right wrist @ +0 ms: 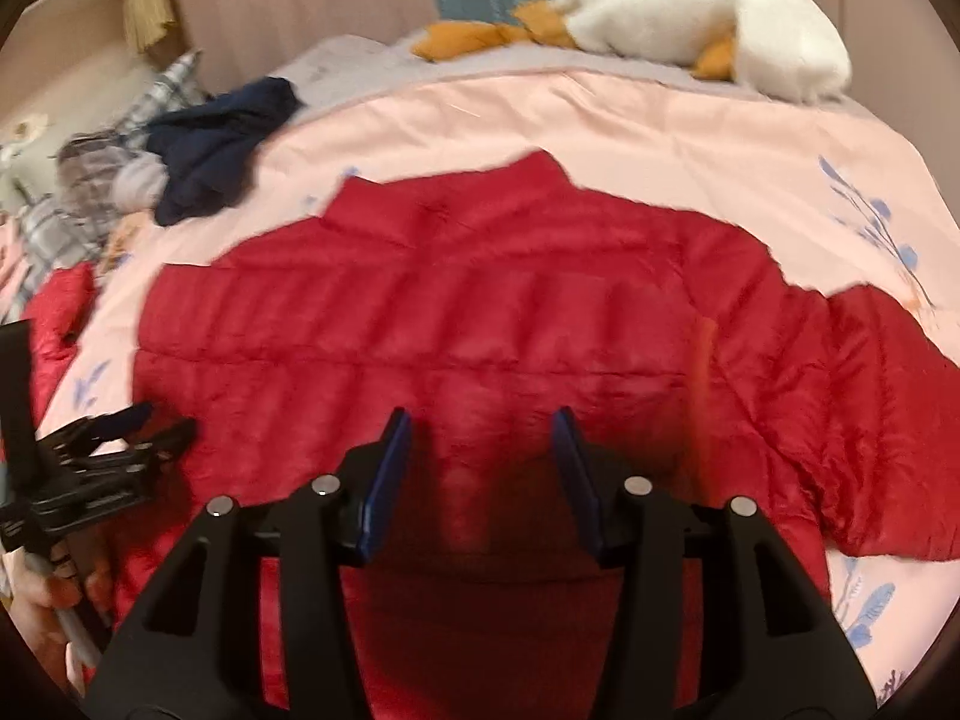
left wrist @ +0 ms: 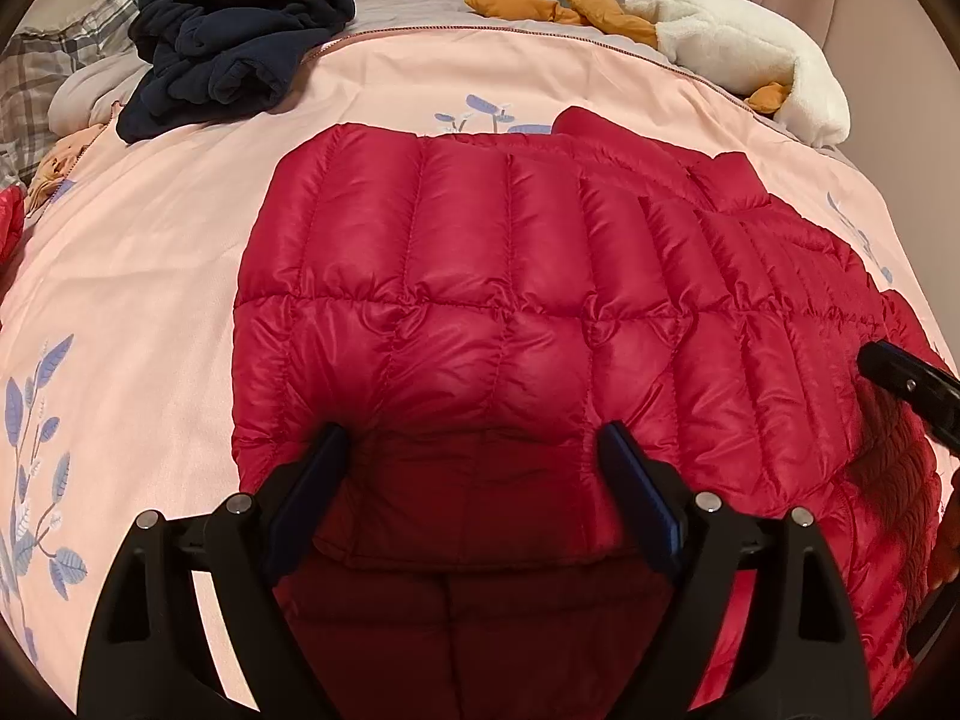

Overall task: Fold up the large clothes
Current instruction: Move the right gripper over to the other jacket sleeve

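Note:
A red quilted down jacket [left wrist: 510, 300] lies spread on the pink bedspread [left wrist: 150, 252], partly folded, a sleeve reaching right. My left gripper [left wrist: 474, 438] is open above the jacket's near edge, holding nothing. My right gripper [right wrist: 483, 420] is open too, over the jacket's [right wrist: 480, 312] near middle; this view is motion-blurred. The right gripper's tip shows at the right edge of the left wrist view [left wrist: 906, 384]. The left gripper shows at the left of the right wrist view [right wrist: 114, 450].
A dark navy garment [left wrist: 234, 48] lies bunched at the far left, beside a plaid pillow [left wrist: 54, 60]. A white and orange plush toy [left wrist: 720, 42] lies at the far right. Another red item [left wrist: 9, 222] sits at the left edge.

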Action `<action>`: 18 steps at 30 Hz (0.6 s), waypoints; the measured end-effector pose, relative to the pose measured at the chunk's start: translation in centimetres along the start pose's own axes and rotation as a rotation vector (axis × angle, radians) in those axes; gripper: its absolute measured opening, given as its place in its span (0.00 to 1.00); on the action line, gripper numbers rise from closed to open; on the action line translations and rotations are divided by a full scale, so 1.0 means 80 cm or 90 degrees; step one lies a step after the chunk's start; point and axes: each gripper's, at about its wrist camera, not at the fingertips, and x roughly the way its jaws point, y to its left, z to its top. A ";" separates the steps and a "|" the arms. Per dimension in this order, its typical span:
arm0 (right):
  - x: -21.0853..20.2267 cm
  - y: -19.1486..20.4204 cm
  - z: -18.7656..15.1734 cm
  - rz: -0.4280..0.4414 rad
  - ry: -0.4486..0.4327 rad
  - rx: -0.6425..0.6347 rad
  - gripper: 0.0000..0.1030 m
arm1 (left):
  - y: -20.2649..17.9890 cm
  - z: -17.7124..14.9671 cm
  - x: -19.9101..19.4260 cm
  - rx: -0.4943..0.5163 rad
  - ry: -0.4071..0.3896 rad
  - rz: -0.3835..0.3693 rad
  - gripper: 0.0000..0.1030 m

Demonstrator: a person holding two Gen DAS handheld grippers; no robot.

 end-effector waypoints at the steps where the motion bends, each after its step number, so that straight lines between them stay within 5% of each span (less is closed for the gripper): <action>1: 0.003 0.002 -0.002 -0.002 0.008 -0.005 0.55 | 0.000 0.000 0.000 0.000 0.000 0.000 0.84; 18: 0.016 -0.044 -0.012 -0.017 0.041 0.064 0.51 | -0.004 -0.003 -0.001 0.005 -0.003 0.008 0.86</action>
